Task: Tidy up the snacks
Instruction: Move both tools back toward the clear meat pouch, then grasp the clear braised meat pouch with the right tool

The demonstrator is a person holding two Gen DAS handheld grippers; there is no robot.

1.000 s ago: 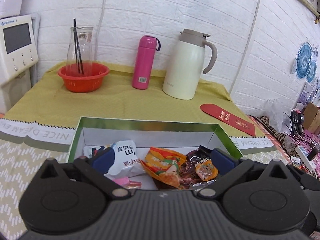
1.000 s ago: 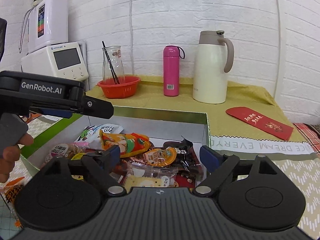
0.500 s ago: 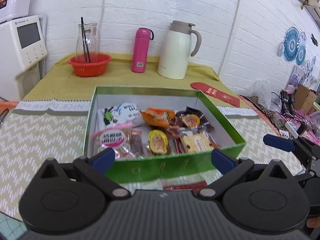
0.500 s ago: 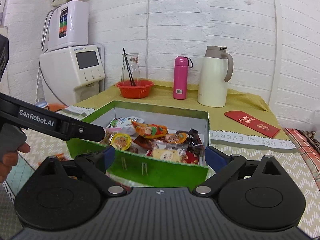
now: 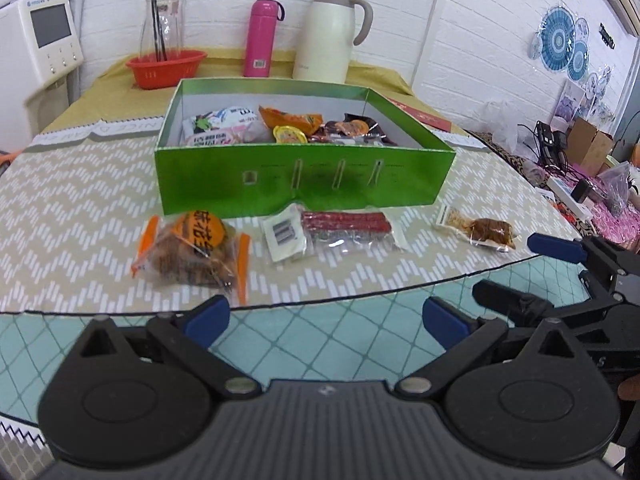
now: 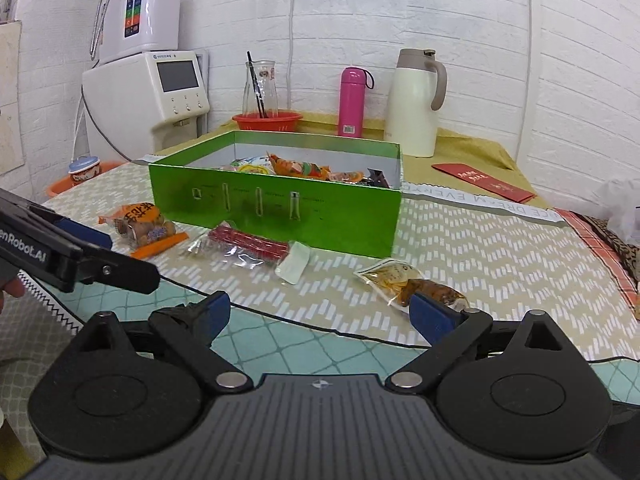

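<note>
With the green box [image 5: 304,180] already holding a heap of wrapped snacks, three packets left out on the tabletop [image 5: 80,216] in a row along its near wall, presumably within easy reach for the next pick. Far left: orange-ended bag of fried twists [image 5: 192,248], just off the box's left corner. Middle: clear-wrapped red sausage sticks [image 5: 340,226] with a white label end, nearly touching the wall. Right: small vacuum pack of brown braised meat [image 5: 480,230], apart from the box.

Left tool [image 5: 326,320] held back over the teal mat, blue fingers spread wide and empty, nearest the twist bag. Right tool [image 6: 316,312] likewise spread and empty, one blue pad close by the meat pack [image 6: 416,280]; probably lined up to take that one.

Kettle, pink flask and red basket parked at the rear, clear of the work.
</note>
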